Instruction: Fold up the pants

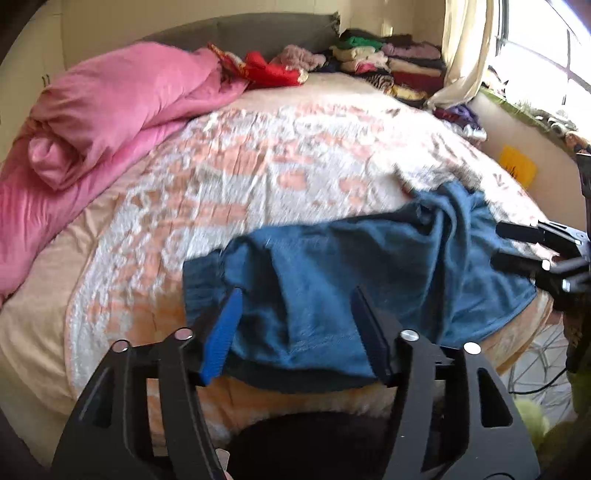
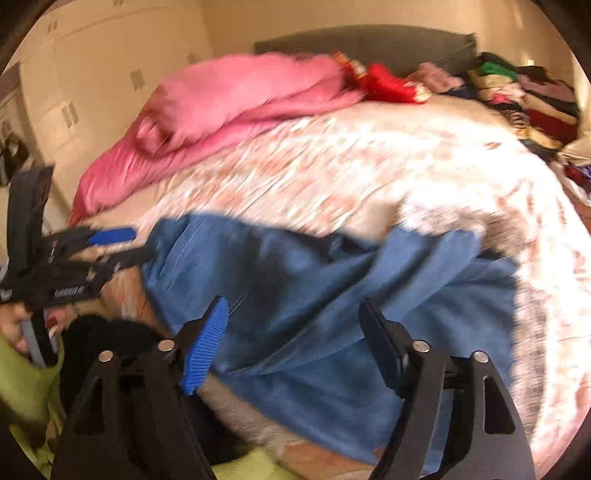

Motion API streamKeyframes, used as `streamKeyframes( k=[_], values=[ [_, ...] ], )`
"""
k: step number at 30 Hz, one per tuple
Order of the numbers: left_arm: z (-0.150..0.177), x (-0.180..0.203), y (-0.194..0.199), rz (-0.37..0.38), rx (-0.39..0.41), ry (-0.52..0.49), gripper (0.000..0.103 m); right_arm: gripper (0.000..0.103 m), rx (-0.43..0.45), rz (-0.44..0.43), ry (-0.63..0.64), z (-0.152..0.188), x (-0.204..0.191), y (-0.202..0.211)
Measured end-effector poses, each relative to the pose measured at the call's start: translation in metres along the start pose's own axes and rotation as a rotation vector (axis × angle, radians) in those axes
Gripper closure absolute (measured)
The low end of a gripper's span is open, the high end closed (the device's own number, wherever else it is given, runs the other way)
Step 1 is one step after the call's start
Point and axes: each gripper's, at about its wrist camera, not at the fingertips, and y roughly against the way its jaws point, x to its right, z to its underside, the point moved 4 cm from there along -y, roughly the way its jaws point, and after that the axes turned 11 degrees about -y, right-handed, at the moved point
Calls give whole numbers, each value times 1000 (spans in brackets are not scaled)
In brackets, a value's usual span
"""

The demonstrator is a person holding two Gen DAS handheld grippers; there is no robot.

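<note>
Lying crumpled across the near edge of the bed, the blue pants (image 1: 343,280) sit in a loose, bunched heap on the floral bedspread (image 1: 258,166), with a dark waistband along the nearest fold. The left gripper (image 1: 299,295) hangs just above the pants with its jaws apart; cloth shows between the blue-padded finger and the black one, but the pads do not press on it. The right gripper (image 2: 295,306) likewise stands wide over the pants, its pads clear of the fabric. In the left wrist view the right gripper appears at the right edge, just beside the far end of the garment. The right wrist view is blurred, so whether any fold touches that gripper's fingers cannot be told with confidence. Beyond the pants, a pink duvet (image 1: 99,122) is heaped along the left side of the bed. Stacks of folded clothes (image 1: 388,62) stand by the grey headboard (image 1: 251,33), near a cream curtain (image 1: 465,48).
</note>
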Motion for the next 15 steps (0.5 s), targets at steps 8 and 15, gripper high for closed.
streamKeyframes(
  k=[8,15],
  values=[
    [-34,46,-3,135,26,-51,38,19,135,130,-66,-52,57,39],
    [-46,81,-22,212,-7,-95,37,19,158,195,-84,-81,85,46]
  ],
)
